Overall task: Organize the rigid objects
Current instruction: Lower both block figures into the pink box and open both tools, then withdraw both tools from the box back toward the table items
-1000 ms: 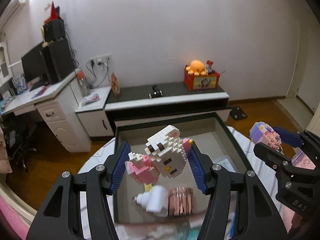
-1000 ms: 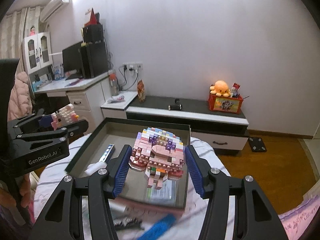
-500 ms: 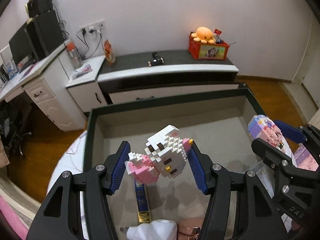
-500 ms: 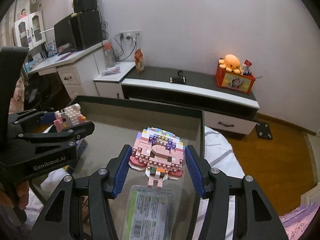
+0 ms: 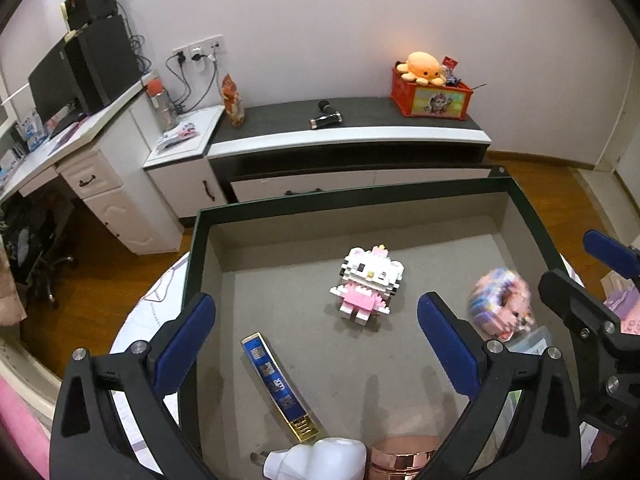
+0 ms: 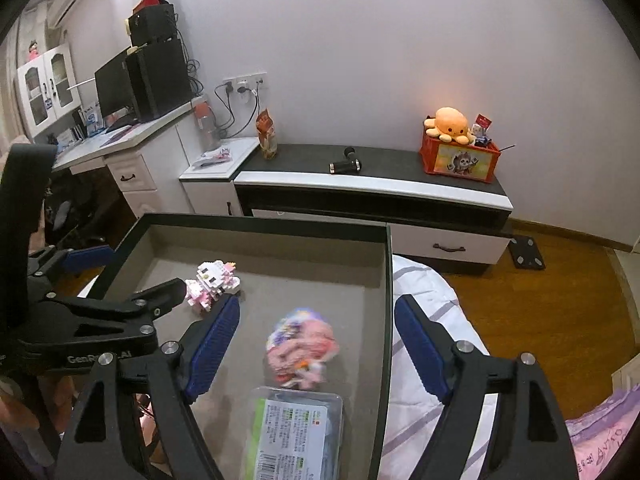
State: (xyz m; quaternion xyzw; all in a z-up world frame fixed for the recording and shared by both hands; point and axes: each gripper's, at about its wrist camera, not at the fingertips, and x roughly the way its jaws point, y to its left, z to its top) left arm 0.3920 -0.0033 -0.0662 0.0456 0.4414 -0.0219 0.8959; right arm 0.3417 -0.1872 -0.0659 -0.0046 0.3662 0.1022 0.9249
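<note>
Left gripper: jaws opening, now spread wide, nothing between the pads. The white and pink brick cat stands upright on the floor of the box, beyond the fingertips and clear of them.

Right gripper: jaws opening, pads apart and gripping nothing. The pink and purple brick figure shows between them as a blur, apparently not settled; whether it touches the box floor cannot be told. It is just beyond a clear plastic case with a printed label.

Other contents seen from the left wrist: a blue and gold stick lying flat, a white plug and a copper-coloured tin at the near edge. The box sits on a round table.

Risks, as judged:
- The blurred figure may land on the plastic case, tip, or shed bricks on impact.
- Either gripper, if withdrawn low, could clip its figure and knock it over.
- The two grippers work close together over the box; crossing paths could cause contact.
</note>
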